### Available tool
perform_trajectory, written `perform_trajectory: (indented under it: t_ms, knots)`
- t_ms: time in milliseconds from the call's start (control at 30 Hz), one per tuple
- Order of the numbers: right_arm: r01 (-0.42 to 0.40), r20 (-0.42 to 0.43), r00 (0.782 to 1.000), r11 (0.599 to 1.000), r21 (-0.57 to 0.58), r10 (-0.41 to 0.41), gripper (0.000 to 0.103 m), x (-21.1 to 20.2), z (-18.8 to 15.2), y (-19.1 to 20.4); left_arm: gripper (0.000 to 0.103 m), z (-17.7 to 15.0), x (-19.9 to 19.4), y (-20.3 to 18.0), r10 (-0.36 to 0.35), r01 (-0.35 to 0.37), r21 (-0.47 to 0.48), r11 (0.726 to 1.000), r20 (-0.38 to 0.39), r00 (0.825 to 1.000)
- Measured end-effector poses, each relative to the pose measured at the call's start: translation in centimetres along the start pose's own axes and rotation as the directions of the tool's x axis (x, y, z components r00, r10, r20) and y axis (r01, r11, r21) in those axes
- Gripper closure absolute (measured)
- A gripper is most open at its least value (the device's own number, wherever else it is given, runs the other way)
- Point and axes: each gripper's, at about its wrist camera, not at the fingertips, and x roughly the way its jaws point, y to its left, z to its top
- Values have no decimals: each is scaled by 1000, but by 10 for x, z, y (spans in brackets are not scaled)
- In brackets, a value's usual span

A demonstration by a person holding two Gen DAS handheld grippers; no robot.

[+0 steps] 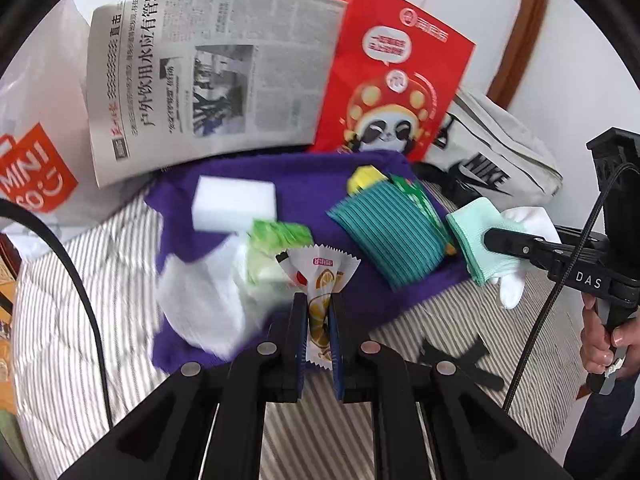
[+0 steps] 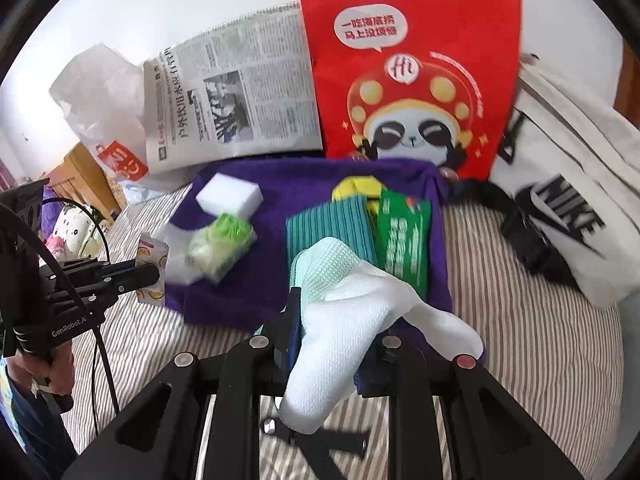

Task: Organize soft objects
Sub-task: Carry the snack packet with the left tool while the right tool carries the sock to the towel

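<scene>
Crinkly snack packet [image 1: 320,300] pinched edge-on in left gripper [image 1: 318,320], jaws fully shut, so it hangs clear. Right gripper [image 2: 332,332], jaws near-closed, clamps white sock [image 2: 340,344] w/ mint cloth [image 2: 316,276] just ahead, prob to sort both together.

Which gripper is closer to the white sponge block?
Left. The left gripper, holding a snack packet, is just below the sponge; the right gripper sits beyond the teal cloth.

towel [image 2: 248,184]: purple
bedsheet [image 2: 520,320]: grey-white stripes
sponge [image 1: 234,202]: white
pouch [image 1: 390,228]: teal, ribbed
bag [image 2: 412,80]: red, panda print
</scene>
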Motion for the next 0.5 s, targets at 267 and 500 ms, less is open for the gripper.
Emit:
perform_trajectory:
  t_ms: [267,500]
  knots:
    - [-4,7,1000,1000,-30,4,82,33,47,10,93,29,22,32,28,-28,-49,998,-7,1000]
    - [2,-6,1000,998,-61,-2,82,70,86,27,93,41,43,50,55,-56,-67,996,-24,998]
